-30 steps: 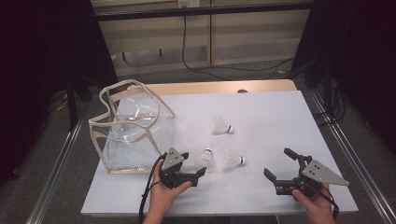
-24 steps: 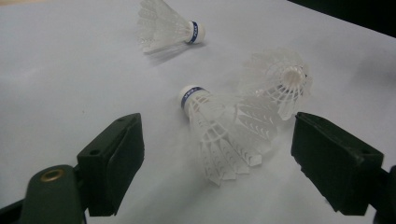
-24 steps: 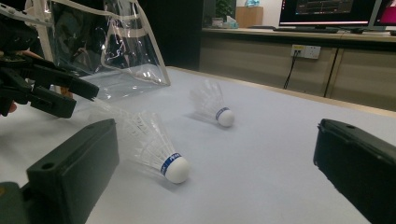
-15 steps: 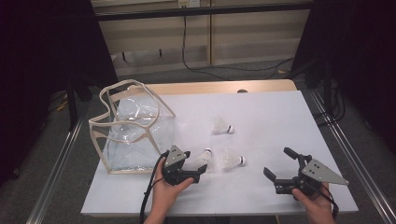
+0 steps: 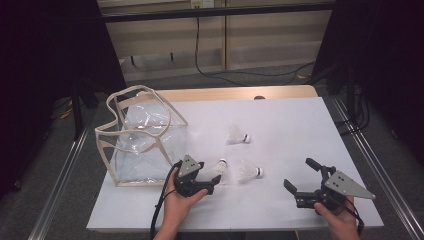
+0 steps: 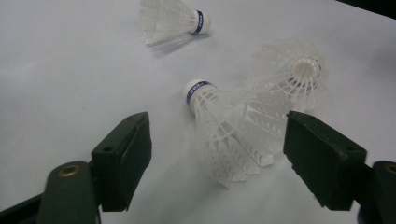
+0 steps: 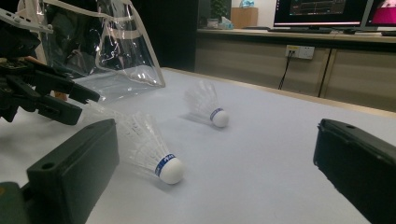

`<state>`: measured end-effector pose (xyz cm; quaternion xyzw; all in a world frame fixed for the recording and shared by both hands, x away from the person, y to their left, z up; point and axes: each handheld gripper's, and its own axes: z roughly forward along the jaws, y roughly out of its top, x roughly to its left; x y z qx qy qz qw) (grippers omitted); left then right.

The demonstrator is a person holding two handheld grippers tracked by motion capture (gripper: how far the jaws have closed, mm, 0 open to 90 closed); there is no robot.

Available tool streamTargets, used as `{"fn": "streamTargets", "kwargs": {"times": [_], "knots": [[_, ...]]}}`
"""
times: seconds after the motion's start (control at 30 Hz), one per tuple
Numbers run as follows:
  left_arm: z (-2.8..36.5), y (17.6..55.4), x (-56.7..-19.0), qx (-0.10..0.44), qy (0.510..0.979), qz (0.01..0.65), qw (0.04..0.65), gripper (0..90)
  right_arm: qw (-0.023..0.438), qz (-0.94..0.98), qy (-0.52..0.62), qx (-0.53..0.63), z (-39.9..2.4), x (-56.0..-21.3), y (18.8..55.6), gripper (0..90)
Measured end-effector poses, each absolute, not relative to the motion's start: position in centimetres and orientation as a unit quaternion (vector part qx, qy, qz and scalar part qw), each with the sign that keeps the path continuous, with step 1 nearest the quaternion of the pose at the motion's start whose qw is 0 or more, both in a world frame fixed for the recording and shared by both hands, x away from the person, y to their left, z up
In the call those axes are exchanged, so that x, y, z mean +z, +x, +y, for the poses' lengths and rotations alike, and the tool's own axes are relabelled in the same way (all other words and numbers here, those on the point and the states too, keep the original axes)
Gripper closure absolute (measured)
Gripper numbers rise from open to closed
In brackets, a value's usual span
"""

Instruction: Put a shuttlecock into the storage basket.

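Note:
Three white shuttlecocks lie on the white table [image 5: 280, 125]. The nearest shuttlecock [image 6: 219, 126] lies between the jaws of my left gripper [image 6: 222, 140], cork pointing away, and the pads stand clear of its feathers. The jaws have just been closing and are still open. It also shows in the high view as the shuttlecock [image 5: 220, 168] at the left gripper [image 5: 216, 171]. A second shuttlecock [image 6: 289, 79] [image 5: 247, 172] lies just beyond it. The third shuttlecock [image 5: 237, 135] lies farther back. My right gripper [image 5: 299, 173] [image 7: 219, 154] stands open near the front right, with nothing between its jaws.
A clear plastic bag [image 5: 145, 140] with beige trim stands open at the table's left, just behind the left hand. The wooden table edge [image 5: 235, 93] runs along the back. Metal rails [image 5: 370, 160] flank both sides of the table.
The left gripper's jaws have narrowed a little around the nearest shuttlecock. Both hands have stayed in place, and the shuttlecocks have not moved.

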<state>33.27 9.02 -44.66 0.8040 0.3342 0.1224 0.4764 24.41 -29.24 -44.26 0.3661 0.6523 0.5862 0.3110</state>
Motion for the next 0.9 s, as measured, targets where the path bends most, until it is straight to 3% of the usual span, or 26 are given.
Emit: {"fn": "streamTargets", "kwargs": {"times": [0.9], "knots": [[8.2,34.6,-45.1,0.114,0.816,0.336,0.456,48.8,0.311,0.653,0.366,0.585,-29.2,-44.3,24.6,0.0]]}}
